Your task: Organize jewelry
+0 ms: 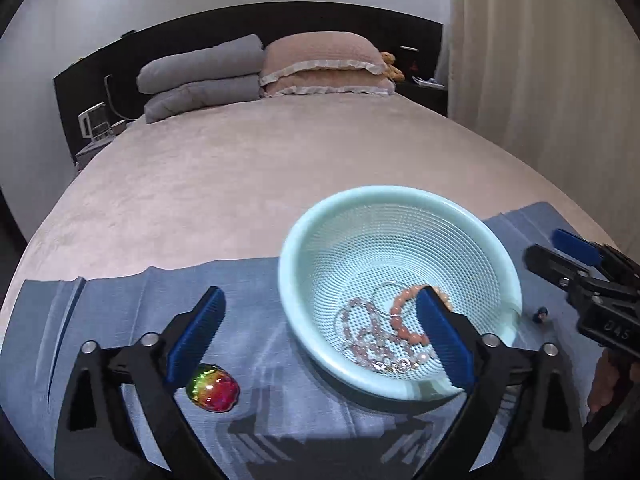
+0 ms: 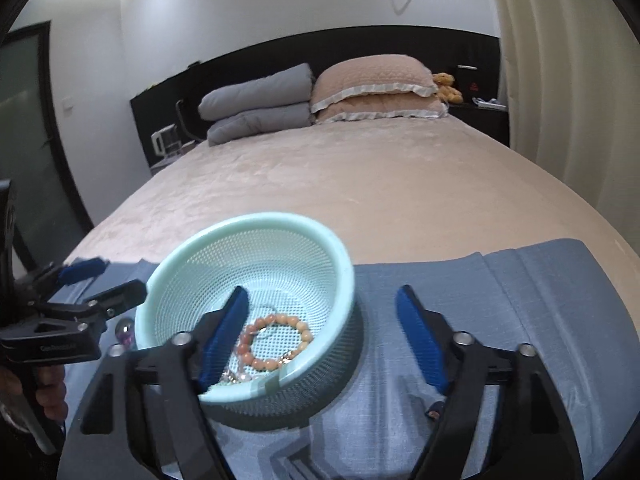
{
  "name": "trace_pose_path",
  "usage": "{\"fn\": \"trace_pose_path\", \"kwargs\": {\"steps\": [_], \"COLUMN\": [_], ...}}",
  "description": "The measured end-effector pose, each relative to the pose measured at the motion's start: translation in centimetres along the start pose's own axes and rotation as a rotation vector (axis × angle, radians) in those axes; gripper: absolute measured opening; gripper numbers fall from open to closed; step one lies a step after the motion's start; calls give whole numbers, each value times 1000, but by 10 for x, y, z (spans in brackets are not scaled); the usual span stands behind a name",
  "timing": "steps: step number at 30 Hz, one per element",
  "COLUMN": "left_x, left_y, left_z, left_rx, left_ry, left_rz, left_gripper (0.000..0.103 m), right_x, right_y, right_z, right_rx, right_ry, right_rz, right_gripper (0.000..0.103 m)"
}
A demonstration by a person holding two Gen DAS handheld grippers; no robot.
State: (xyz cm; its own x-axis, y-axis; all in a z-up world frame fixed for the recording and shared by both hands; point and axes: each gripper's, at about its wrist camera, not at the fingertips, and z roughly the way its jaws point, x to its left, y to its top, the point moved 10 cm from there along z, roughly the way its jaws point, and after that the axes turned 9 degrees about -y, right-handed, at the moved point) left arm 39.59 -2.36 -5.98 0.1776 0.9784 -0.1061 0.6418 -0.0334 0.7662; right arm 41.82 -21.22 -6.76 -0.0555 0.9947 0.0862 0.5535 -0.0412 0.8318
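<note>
A pale green mesh basket (image 1: 304, 240) sits on a blue cloth (image 1: 248, 280) on the bed. It holds an orange bead bracelet (image 1: 400, 308) and a pink bead bracelet (image 1: 372, 340). It also shows in the right wrist view (image 2: 256, 224) with the orange bracelet (image 2: 272, 362). An iridescent round gem (image 1: 212, 388) lies on the cloth beside my left gripper's left finger. My left gripper (image 1: 324, 340) is open and empty, its right finger over the basket. My right gripper (image 2: 322, 344) is open and empty, its left finger over the basket. A small blue bead (image 1: 541, 314) lies right of the basket.
The blue cloth (image 2: 520, 320) covers the near end of a beige bed (image 1: 280, 160). Grey and pink pillows (image 1: 320, 64) lie at the headboard. A curtain (image 1: 540, 60) hangs on the right. The other gripper shows at the right edge of the left wrist view (image 1: 560, 258).
</note>
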Motion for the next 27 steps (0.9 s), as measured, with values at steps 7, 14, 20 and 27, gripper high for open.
{"fn": "trace_pose_path", "kwargs": {"steps": [7, 14, 20, 27], "left_x": [16, 11, -6, -8], "left_y": [-15, -33, -46, -52], "left_z": [19, 34, 43, 28], "left_rx": [75, 142, 206, 221], "left_ry": [-21, -24, -99, -76], "left_rz": [-90, -72, -46, -22], "left_gripper": [97, 90, 46, 45], "right_x": [-21, -6, 18, 21], "right_y": [-11, -40, -50, -49], "right_z": [18, 39, 41, 22], "right_rx": [81, 203, 260, 251], "right_ry": [32, 55, 110, 95], "right_rz": [152, 126, 90, 36], "right_gripper": [87, 66, 30, 29]}}
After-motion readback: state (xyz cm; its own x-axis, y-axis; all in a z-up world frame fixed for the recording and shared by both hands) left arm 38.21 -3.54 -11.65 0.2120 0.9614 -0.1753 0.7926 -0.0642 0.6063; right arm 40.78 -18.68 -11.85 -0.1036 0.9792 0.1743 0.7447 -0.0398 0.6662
